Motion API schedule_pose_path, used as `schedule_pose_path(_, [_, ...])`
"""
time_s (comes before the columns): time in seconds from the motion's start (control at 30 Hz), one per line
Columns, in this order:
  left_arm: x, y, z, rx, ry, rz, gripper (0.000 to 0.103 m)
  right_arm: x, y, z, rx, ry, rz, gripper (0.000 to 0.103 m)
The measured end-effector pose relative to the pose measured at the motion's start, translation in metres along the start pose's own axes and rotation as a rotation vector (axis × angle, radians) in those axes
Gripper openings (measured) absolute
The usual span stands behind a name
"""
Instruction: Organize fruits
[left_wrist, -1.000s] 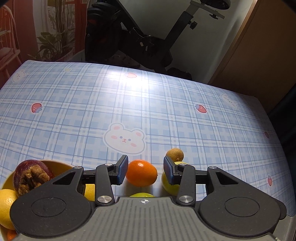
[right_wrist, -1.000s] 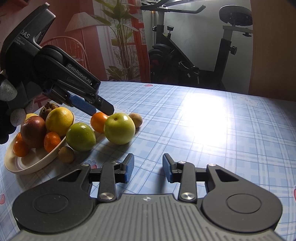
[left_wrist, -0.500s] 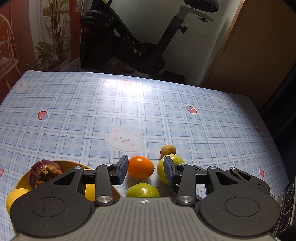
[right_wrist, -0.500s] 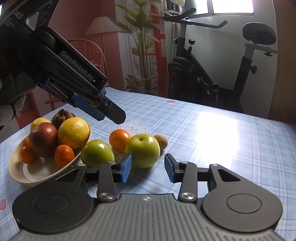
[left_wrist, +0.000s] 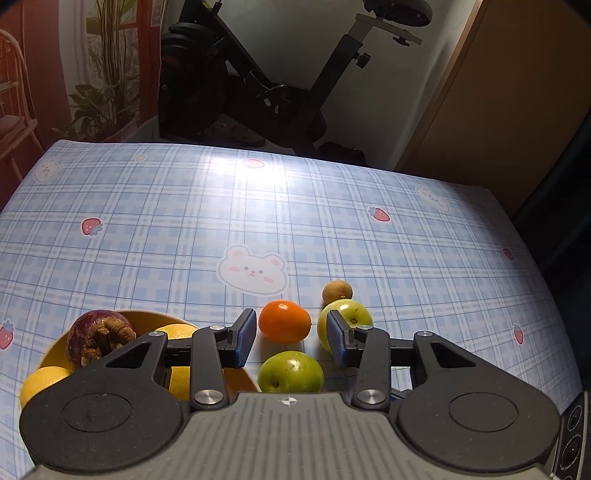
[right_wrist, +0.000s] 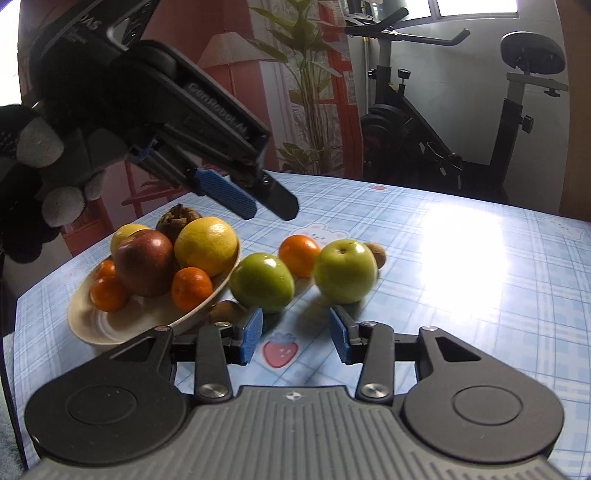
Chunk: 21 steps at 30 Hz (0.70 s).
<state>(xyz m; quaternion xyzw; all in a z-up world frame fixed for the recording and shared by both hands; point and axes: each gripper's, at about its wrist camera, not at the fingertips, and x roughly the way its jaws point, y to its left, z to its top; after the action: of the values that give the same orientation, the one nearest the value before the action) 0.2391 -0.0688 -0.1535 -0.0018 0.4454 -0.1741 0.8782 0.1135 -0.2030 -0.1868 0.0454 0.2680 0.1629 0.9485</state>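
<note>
A cream bowl (right_wrist: 110, 325) at the table's left holds a red apple (right_wrist: 144, 262), a yellow citrus (right_wrist: 207, 245), small oranges and a brown dried fruit. Beside it on the cloth lie two green apples (right_wrist: 262, 282) (right_wrist: 345, 271), an orange (right_wrist: 299, 254), and two small brown fruits (right_wrist: 376, 254) (right_wrist: 225, 312). My left gripper (left_wrist: 291, 341) is open and empty, raised above the orange (left_wrist: 284, 320) and green apples (left_wrist: 290, 373) (left_wrist: 347, 319); it also shows in the right wrist view (right_wrist: 266, 203). My right gripper (right_wrist: 295, 336) is open and empty, low in front of the green apples.
The table (left_wrist: 258, 221) has a blue plaid cloth with bear and strawberry prints. An exercise bike (right_wrist: 461, 122) and potted plants stand beyond the far edge. A wooden cabinet (left_wrist: 498, 110) is at the back right.
My left gripper has lifted and drawn back, so more fruit shows below it. My right gripper has moved forward toward the green apples. Both stay open.
</note>
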Motion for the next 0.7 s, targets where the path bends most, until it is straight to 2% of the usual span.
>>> schedule_pose_path(0.17, [-0.012,0.008,-0.013,-0.003,-0.007,0.009,0.044,0.011,0.034,-0.001,-0.159,0.037,0.028,0.043])
schedule_pose_path(0.63, [-0.032,0.033,-0.027,-0.053,-0.042,0.028,0.044,0.038,0.041,0.005,-0.156,0.094,0.001,0.042])
schedule_pose_path(0.67, [-0.031,0.033,-0.027,-0.053,-0.042,0.028,0.044,0.038,0.041,0.005,-0.156,0.094,0.003,0.042])
schedule_pose_path(0.7, [-0.031,0.033,-0.027,-0.053,-0.042,0.027,0.044,0.038,0.042,0.005,-0.159,0.093,0.004,0.034])
